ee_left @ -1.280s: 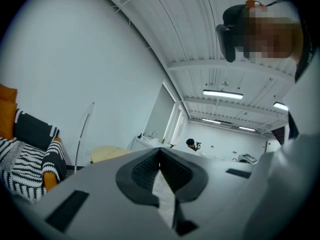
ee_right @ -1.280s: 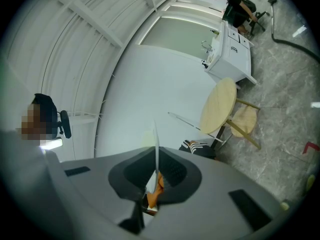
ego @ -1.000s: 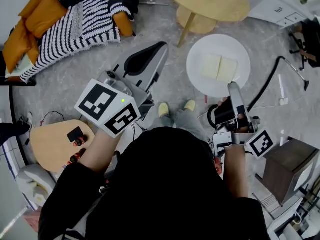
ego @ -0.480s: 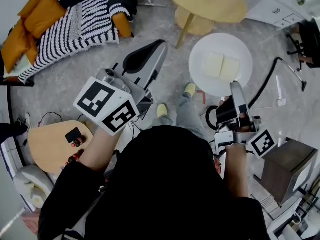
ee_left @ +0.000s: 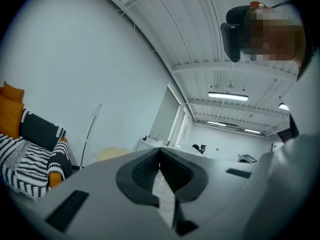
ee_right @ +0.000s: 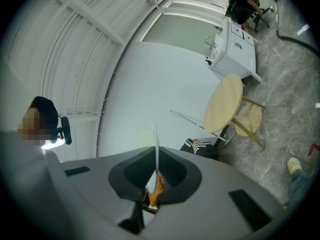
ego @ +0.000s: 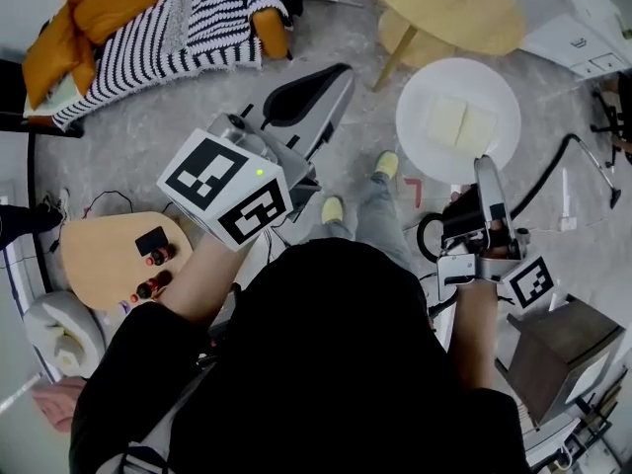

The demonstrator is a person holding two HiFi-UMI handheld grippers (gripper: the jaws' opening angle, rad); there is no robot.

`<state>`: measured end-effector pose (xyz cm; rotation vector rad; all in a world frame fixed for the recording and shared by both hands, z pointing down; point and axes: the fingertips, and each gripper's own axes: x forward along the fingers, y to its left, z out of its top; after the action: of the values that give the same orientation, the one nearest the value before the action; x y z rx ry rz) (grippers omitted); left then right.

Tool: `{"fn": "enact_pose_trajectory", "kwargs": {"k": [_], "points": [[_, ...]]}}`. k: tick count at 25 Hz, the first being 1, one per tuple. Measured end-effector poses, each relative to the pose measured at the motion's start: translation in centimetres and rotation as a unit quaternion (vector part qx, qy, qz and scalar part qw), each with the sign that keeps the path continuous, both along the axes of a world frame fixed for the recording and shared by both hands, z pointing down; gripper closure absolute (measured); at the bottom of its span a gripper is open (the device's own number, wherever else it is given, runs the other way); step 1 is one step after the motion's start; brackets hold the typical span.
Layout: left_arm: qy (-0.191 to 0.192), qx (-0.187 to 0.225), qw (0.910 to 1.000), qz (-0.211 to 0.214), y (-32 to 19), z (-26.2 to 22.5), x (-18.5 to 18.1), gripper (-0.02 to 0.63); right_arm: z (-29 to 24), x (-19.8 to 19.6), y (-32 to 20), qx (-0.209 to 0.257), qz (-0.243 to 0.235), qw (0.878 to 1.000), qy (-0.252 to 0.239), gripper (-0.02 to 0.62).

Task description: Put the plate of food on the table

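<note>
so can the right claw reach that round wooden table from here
Probably yes: the right claw grips the white round plate by its rim, and the round wooden table lies just beyond the plate, with nothing seeming to stand between them.

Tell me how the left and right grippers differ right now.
The right gripper is shut on the rim of the white plate, which carries two pale slices of food; the left gripper is shut on nothing. In the head view the right gripper points straight up the picture, while the left gripper angles up and rightward. Both have their jaws together.
</note>
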<state>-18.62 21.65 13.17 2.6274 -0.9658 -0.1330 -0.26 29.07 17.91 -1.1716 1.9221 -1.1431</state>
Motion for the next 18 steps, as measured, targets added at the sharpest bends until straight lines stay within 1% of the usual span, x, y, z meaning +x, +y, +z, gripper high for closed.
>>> {"fn": "enact_pose_trajectory", "kwargs": {"k": [6,15,18], "points": [[-0.011,-0.012,0.9999,-0.004,-4.6,1.0,1.3,0.6,1.5,1.3,-5.0,-0.016,-0.007,1.0,-0.009,0.578],[-0.014,-0.006,0.9999,-0.005,-4.5,1.4,1.3,0.599,1.7,1.8,-5.4,-0.004,-0.005,1.0,-0.008,0.578],[-0.014,-0.009,0.9998,-0.004,-6.6,1.4,2.6,0.599,1.6,3.0,-7.5,-0.006,-0.005,1.0,-0.007,0.578]]}}
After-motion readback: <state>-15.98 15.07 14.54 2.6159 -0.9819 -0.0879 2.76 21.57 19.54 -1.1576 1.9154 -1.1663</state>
